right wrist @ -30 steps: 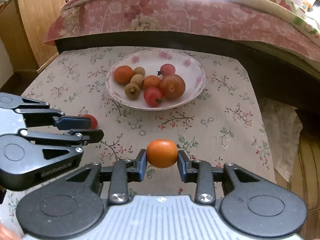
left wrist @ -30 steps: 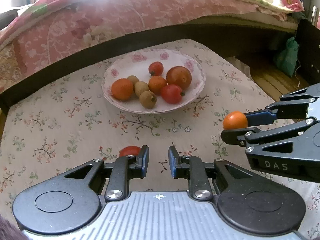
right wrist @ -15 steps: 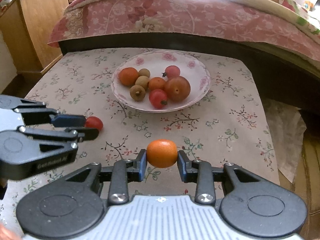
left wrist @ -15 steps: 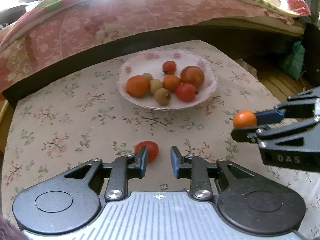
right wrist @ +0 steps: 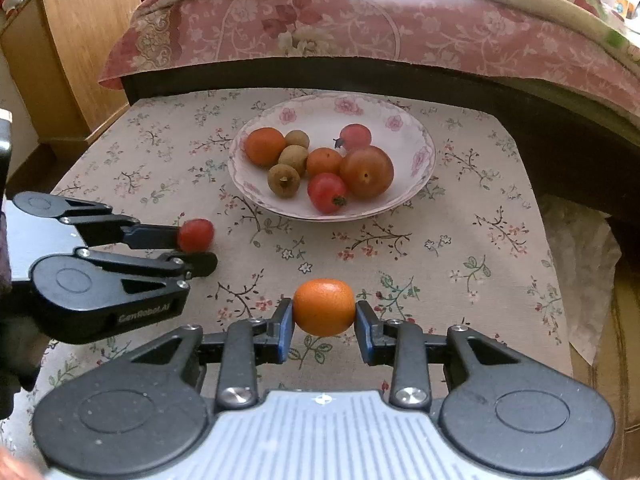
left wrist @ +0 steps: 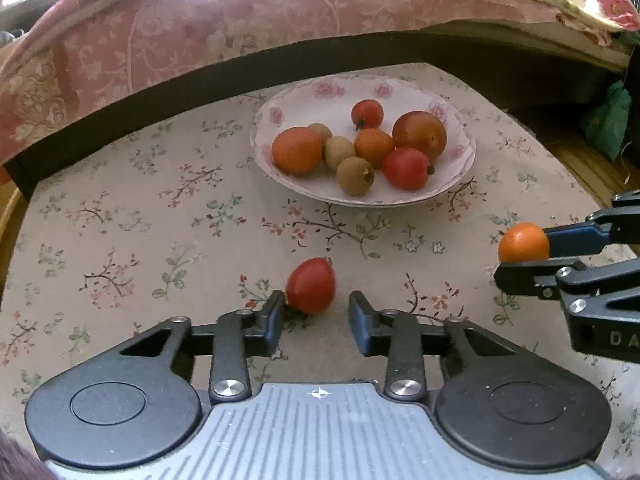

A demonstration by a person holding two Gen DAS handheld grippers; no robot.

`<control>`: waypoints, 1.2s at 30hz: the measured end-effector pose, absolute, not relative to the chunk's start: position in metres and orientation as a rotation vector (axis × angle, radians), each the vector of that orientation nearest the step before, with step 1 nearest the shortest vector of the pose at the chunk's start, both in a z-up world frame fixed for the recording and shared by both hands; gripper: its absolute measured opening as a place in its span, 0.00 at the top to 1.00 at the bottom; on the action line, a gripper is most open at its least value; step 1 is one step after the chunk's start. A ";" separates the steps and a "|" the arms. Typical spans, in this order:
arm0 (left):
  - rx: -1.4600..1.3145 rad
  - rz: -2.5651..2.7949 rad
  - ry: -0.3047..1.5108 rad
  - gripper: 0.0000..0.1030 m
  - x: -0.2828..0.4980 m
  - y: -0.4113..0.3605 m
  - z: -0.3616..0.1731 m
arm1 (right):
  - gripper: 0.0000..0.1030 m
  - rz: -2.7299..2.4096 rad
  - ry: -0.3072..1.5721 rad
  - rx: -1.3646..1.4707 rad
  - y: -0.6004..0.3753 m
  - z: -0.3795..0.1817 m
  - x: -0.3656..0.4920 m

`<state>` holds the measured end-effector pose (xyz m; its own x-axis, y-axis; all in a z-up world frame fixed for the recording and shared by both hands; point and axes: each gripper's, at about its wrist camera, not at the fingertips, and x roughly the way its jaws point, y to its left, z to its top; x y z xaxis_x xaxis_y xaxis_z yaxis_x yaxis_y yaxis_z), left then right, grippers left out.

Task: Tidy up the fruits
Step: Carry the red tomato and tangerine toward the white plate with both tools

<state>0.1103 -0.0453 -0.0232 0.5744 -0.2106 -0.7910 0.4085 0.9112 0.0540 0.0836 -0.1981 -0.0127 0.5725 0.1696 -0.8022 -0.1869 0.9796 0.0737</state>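
While our right gripper (right wrist: 324, 322) is squeezing a round, smooth orange fruit (right wrist: 324, 306) at lower centre, our left gripper's (left wrist: 316, 314) fingers are sitting apart around a glossy red tomato (left wrist: 311, 285).

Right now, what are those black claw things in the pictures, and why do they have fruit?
They are two pinching tools, one held in each of a person's hands. Each tool carries a camera looking along its fingers, so one picture comes from each. The right gripper is squeezing a small orange fruit. The left gripper is open around a red tomato lying on the flowered tablecloth. Behind them, a flowered plate holds more fruit.
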 end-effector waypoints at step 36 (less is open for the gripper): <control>0.234 -0.403 0.883 0.64 0.118 -0.056 -0.025 | 0.67 0.206 0.948 -0.001 -0.202 -0.016 0.085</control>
